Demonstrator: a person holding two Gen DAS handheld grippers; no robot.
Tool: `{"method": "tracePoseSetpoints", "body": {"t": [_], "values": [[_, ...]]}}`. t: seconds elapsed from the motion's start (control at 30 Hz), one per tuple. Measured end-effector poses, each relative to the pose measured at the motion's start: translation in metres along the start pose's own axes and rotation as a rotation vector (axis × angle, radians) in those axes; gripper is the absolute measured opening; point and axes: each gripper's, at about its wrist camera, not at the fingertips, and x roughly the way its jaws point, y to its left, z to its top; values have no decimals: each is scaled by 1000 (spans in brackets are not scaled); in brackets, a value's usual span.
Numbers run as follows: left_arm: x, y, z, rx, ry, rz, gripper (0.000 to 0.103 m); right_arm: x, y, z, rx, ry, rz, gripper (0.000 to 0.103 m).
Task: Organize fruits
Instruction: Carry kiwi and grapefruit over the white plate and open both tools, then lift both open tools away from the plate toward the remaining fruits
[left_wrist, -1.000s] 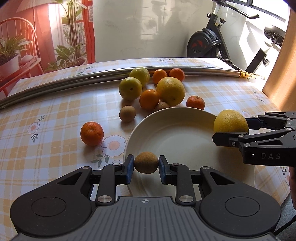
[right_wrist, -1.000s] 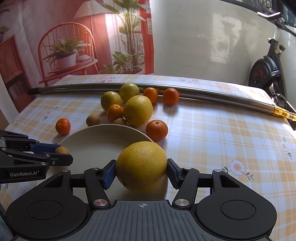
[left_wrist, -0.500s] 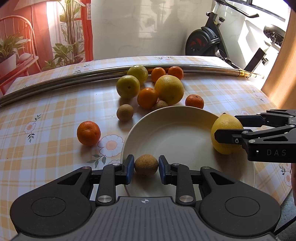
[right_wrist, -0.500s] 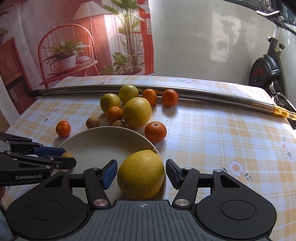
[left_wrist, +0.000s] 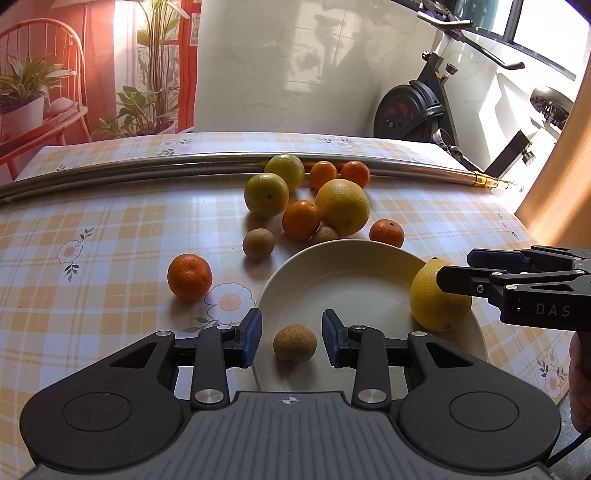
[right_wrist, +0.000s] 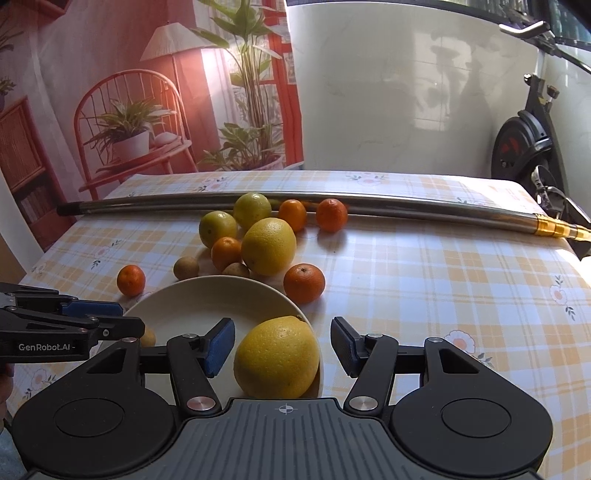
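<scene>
Now at the release step: left hand-held gripper (left_wrist: 291, 338) spread wide, blue pads clear on both sides of a small brown fruit (left_wrist: 294, 342) resting inside the near rim of the white plate (left_wrist: 343, 254). Right hand-held gripper (right_wrist: 282, 345) likewise parted, gripping nothing, a big yellow citrus (right_wrist: 277, 356) sitting loose between its pads at the plate's right edge. Two fruits delivered, then, and neither one held.

Left out on the checked desk (left_wrist: 110, 229): a lone mandarin (left_wrist: 189, 270), another small brown fruit (left_wrist: 258, 243), and a cluster beyond the plate, backed by a long metal pole (left_wrist: 147, 170).

Next, most likely: back away from the plate without nudging either fruit, then reach toward the loose pieces, the mandarin being nearest on the left. Jaws wide enough already for it; care needed against rolling.
</scene>
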Motion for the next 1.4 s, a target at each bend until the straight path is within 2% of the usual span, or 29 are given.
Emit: {"method": "tracePoseSetpoints", "body": {"t": [0.2,0.37,0.67,0.9,1.1,1.4], "values": [[-12,13,13,-44,-47,8,38,-6,-8,8,28,-23,21,54],[-21,29,29,-79,-91,36,38,-6,-17,20,46,-34,5,54],[-50,66,69,-131,-208,130,38,-16,-35,54,65,-122,-31,54],[-66,79,87,-122,-269,216,38,-16,-42,69,65,-158,-41,55],[-63,81,88,-126,-263,230,38,-4,-42,69,65,-141,-40,55],[-49,82,78,-127,-219,204,38,10,-37,62,45,-97,-52,55]]}}
